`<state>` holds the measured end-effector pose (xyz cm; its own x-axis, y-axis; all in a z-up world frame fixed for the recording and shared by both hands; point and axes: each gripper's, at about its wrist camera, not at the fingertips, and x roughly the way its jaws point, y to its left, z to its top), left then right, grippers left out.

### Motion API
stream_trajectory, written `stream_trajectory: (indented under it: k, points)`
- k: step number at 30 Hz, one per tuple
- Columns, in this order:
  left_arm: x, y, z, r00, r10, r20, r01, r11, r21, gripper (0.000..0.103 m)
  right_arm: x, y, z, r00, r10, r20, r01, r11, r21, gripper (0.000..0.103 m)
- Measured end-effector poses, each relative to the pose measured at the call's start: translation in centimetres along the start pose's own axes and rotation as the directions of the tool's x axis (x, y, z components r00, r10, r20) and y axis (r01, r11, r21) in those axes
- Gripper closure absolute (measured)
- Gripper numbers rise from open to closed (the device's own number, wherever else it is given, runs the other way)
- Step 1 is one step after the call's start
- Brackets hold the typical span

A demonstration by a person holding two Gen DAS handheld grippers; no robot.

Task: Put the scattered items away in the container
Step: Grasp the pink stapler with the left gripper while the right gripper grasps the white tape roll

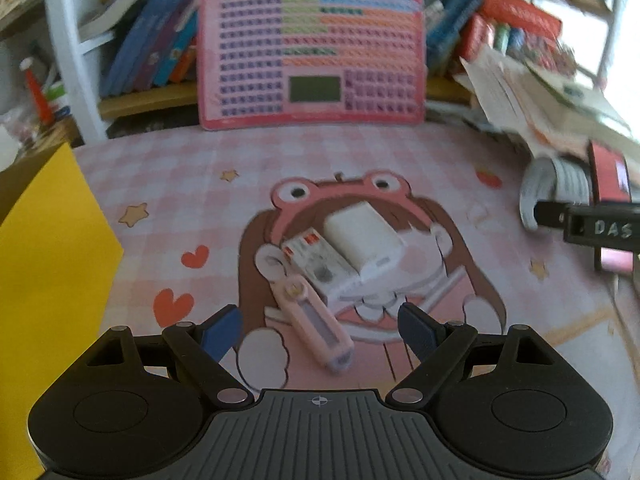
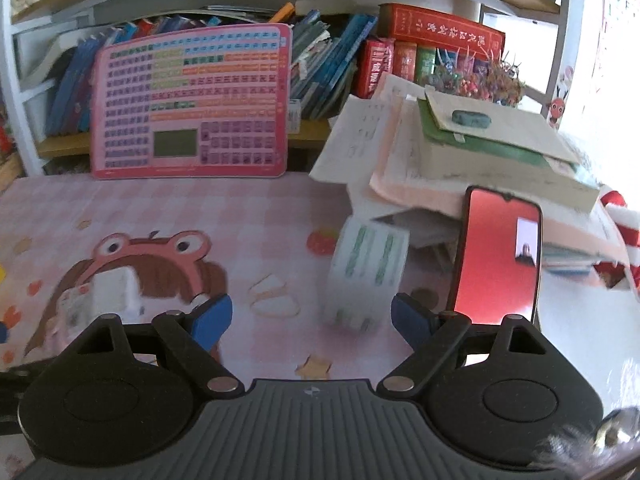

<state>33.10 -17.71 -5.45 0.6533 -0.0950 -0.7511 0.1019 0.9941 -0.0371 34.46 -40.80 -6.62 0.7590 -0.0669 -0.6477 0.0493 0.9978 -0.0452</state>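
Observation:
In the left wrist view a white charger block [image 1: 362,236], a small white box with red marks [image 1: 316,260] and a pink stick-shaped tool [image 1: 316,328] lie together on the pink cartoon mat [image 1: 180,184]. My left gripper [image 1: 320,332] is open just above them, with the pink tool's near end between its blue pads, untouched. A yellow container wall [image 1: 48,280] stands at the left. In the right wrist view a roll of tape [image 2: 366,276] stands on edge just ahead of my open right gripper [image 2: 312,318], toward its right finger. Rubber bands [image 2: 274,296] lie beside the tape.
A phone with a red screen [image 2: 496,256] leans upright right of the tape, against a tall stack of papers and books [image 2: 460,160]. A pink chart board [image 2: 192,104] leans on the bookshelf at the back. A black part marked "DAS" [image 1: 600,228] juts in from the right.

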Motion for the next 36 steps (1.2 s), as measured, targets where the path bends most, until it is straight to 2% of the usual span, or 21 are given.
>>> stream_trajectory:
  k: [6,11,13,14,16,20,21,24,27,34,36]
  points:
    - [0.7,0.2,0.4,1.0,0.003,0.01,-0.002,1.0,-0.018,0.017,2.2,0.1,0.7,0.996,-0.087,-0.011,0.087,0.996,-0.007,0.017]
    - [1.9,-0.1,0.5,1.0,0.016,-0.027,-0.017,0.999,-0.031,0.039,3.5,0.3,0.9,0.992,-0.125,-0.009,0.124,0.992,-0.025,0.02]
    - [2.5,-0.1,0.5,0.998,0.02,-0.051,-0.023,0.998,-0.053,0.049,3.8,0.3,1.1,0.992,-0.125,-0.011,0.125,0.992,-0.031,0.02]
    - [2.8,0.0,0.5,0.998,0.019,-0.064,-0.023,0.997,-0.069,0.05,3.9,0.4,1.2,0.992,-0.125,-0.011,0.124,0.991,-0.039,0.021]
    - [3.4,0.1,0.4,0.996,0.024,-0.086,-0.032,0.996,-0.088,0.062,4.0,0.5,1.3,0.992,-0.129,-0.004,0.129,0.99,-0.054,0.024]
    - [3.6,-0.2,0.2,0.995,0.054,-0.083,-0.059,0.997,-0.057,0.068,4.1,0.3,1.5,0.991,-0.132,0.004,0.132,0.989,-0.059,0.038]
    - [3.6,-0.1,0.2,0.995,0.057,-0.085,-0.063,0.996,-0.059,0.072,4.1,0.2,1.6,0.992,-0.127,0.002,0.127,0.99,-0.056,0.047]
    - [3.4,0.4,0.2,0.994,0.056,-0.092,-0.062,0.995,-0.072,0.078,4.0,-0.2,1.6,0.997,-0.074,-0.008,0.074,0.997,-0.034,0.055]
    - [3.0,1.0,0.2,0.994,0.062,-0.092,-0.071,0.993,-0.089,0.08,3.0,-0.2,1.4,1.0,-0.011,0.013,0.011,1.0,-0.01,0.058]
    - [0.3,1.8,0.4,0.998,0.03,-0.049,-0.035,0.994,-0.104,0.08,0.2,1.1,0.5,0.998,0.061,0.021,-0.061,0.998,0.004,0.063]
    - [-0.5,1.7,0.3,0.999,0.013,-0.039,-0.017,0.995,-0.099,0.08,-0.4,1.3,0.0,0.996,0.092,0.009,-0.092,0.996,0.013,0.069]
